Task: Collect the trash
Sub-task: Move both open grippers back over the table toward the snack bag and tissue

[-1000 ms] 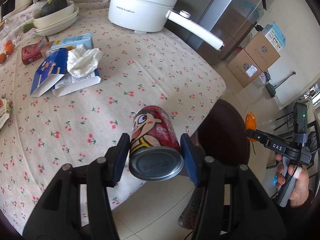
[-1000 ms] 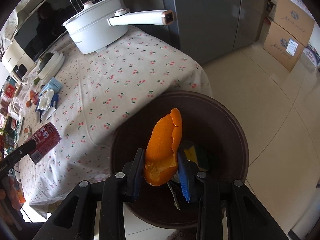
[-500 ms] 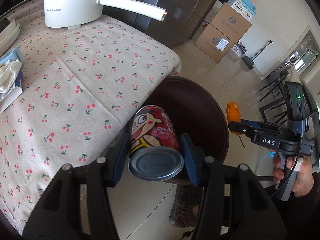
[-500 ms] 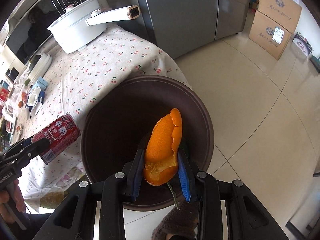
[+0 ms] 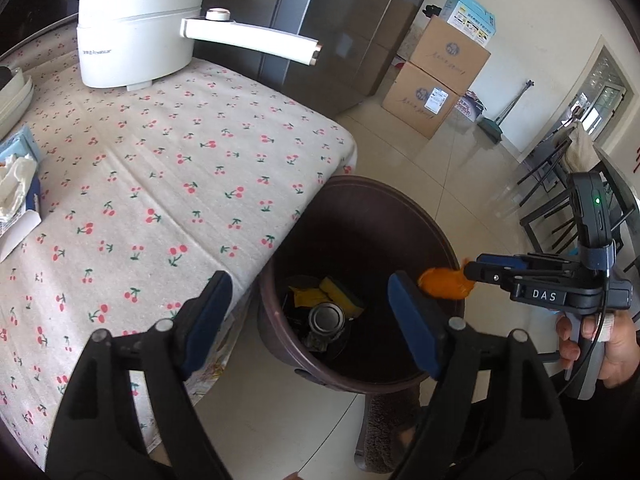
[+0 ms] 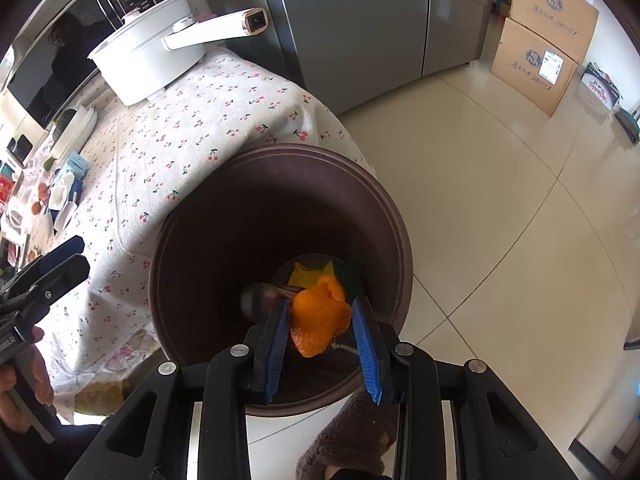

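Orange peel point(image 6: 320, 314) sits between the right gripper point(image 6: 320, 344) pads, over the open mouth of the brown bin point(image 6: 400, 240). In the right wrist view the pads look a bit apart; the peel touches the 9 o'clock pad, and I cannot tell if the 3 o'clock pad is on it. In the left wrist view the peel point(image 5: 446, 282) sticks out of the right gripper's tips, above the bin rim point(image 5: 420, 216) at about 3 o'clock of the bin.

Handling call: peel is light, soft, curled, likely damp inside, so it may cling to a pad rather than fall. Best hold is across the thick curled middle, not the thin torn edge. A wide opening and maybe a small shake should free it.

Can point(image 5: 326, 318) lies at the bin bottom, metal end up, next to yellow scraps point(image 5: 308, 294). Thin-walled, rigid enough, smooth sides; take it across the body.

Left gripper point(image 5: 310, 320) jaws are opening, nothing between them, aimed down into the bin from its 9 o'clock side.

Bin stands on the tiled floor, tight against the edge of the cherry-print tablecloth point(image 5: 160, 184). More likely trash at 9 o'clock on the table: crumpled tissue point(image 5: 14, 184) on flattened cartons. White pot point(image 5: 136, 40) at 11 o'clock is not trash.
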